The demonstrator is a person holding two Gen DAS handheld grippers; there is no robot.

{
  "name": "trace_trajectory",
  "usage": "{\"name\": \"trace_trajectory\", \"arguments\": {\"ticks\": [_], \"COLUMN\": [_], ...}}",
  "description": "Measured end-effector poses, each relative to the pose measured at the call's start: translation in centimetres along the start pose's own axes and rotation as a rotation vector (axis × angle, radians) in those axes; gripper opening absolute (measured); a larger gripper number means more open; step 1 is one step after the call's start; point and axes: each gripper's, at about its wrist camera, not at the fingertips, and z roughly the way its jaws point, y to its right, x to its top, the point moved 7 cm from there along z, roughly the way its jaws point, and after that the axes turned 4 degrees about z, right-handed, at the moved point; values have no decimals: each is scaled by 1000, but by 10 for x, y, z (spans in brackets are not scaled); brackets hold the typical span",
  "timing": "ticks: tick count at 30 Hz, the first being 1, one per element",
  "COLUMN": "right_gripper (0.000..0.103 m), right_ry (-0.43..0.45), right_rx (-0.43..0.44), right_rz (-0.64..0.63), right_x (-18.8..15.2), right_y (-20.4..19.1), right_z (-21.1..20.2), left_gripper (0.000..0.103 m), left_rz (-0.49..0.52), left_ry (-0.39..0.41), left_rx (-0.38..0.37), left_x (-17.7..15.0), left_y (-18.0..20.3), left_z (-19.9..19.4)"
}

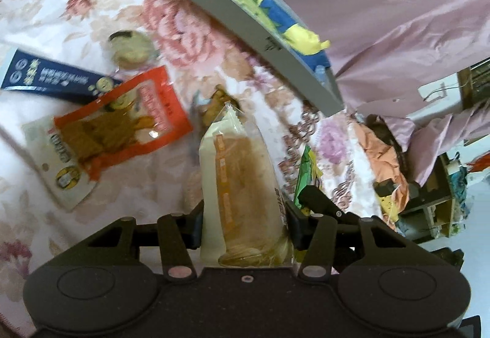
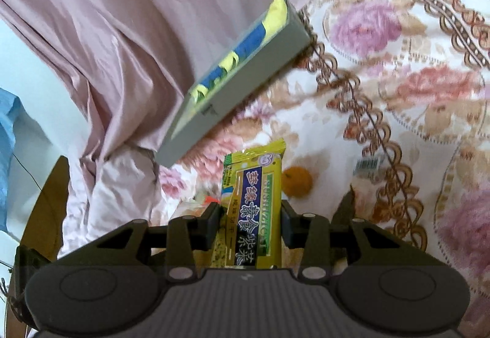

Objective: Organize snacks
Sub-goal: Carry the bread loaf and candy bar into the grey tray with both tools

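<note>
My left gripper [image 1: 243, 224] is shut on a clear packet of round biscuits [image 1: 242, 184] that stands up between its pads. My right gripper [image 2: 251, 223] is shut on a yellow-green seaweed cracker packet [image 2: 255, 209]. A grey box [image 1: 245, 28] with blue and yellow packets inside lies ahead on the flowered bedspread [image 1: 46, 7]; the same grey box [image 2: 235, 83] shows in the right wrist view. Loose on the bedspread to the left are an orange snack bag [image 1: 122, 123], a dark blue packet [image 1: 52, 77] and a round biscuit pack [image 1: 131, 47].
A pink quilt [image 1: 382, 1] is bunched behind the box. In the right wrist view a small orange fruit [image 2: 296, 181] and a clear wrapper with a barcode [image 2: 367, 168] lie on the bedspread. Shelves and clutter [image 1: 435, 203] stand off the bed's right edge.
</note>
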Motion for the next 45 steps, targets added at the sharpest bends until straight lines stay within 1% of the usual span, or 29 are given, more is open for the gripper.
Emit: {"name": "trace_trajectory", "arguments": {"ticks": [2,5,9,15,17,20,25,31,35,39,45], "right_gripper": [44,44,44,44,44,44,44,44,44,44,44], "right_ry": [17,48,111,243,287,329,355,362,327,324,323], "right_rx": [11,22,38,61,75,87,67,28,29,26,13], "right_rz": [-5,-43,-119,-250,-257,-247,-237,-292,-280,-305,-326], "right_x": [7,21,42,92,111,133,158,172,172,171,171], "right_y": [-3,-13,-29,-55,-59,-58,-47,-42,-32,-30,-30], "right_z": [-2,-1,5,24,32,45,72,98,111,113,112], "left_gripper": [53,53,53,53,53,53,53,53,53,53,53], "left_rz": [3,22,64,107,119,129,155,163,164,153,178], "left_ry": [24,83,180,331,368,400,425,422,407,391,377], "left_rx": [-16,-28,-11,5,11,16,15,30,52,68,96], "left_x": [7,23,51,104,124,147,175,197,200,198,195], "left_y": [6,14,27,44,50,57,66,65,60,53,52], "left_z": [-1,-3,-3,3,8,22,50,88,109,125,138]}}
